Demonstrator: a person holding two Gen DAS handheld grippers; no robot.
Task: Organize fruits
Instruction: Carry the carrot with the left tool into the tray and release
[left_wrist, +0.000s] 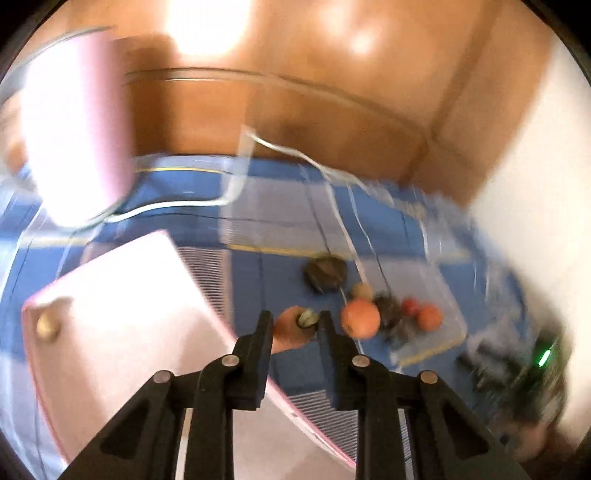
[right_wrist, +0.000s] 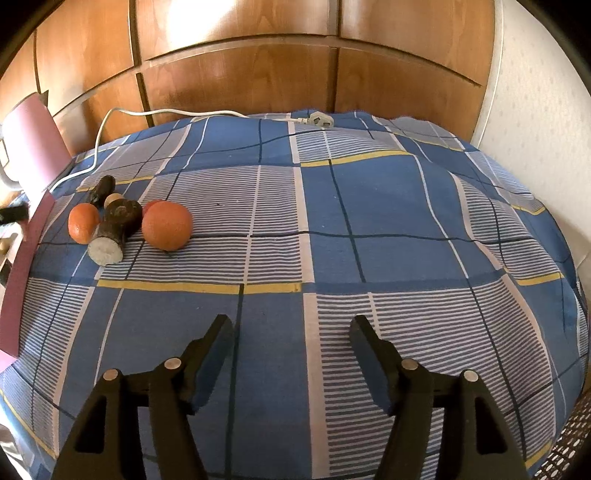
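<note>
Orange round fruit with a green stem (left_wrist: 291, 328) sits pinched in the left tool (left_wrist: 293, 325); only the right view shows the right tool (right_wrist: 291, 332) gaping, empty, over striped blue checked cloth (right_wrist: 369, 206).

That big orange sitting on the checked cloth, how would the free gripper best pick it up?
Grip the big orange across its widest middle, coming down from above and the front. It is round, so only the middle gives the right gripper an even hold. The dark log piece crowds its left, so one finger should probably slip carefully between them.
</note>
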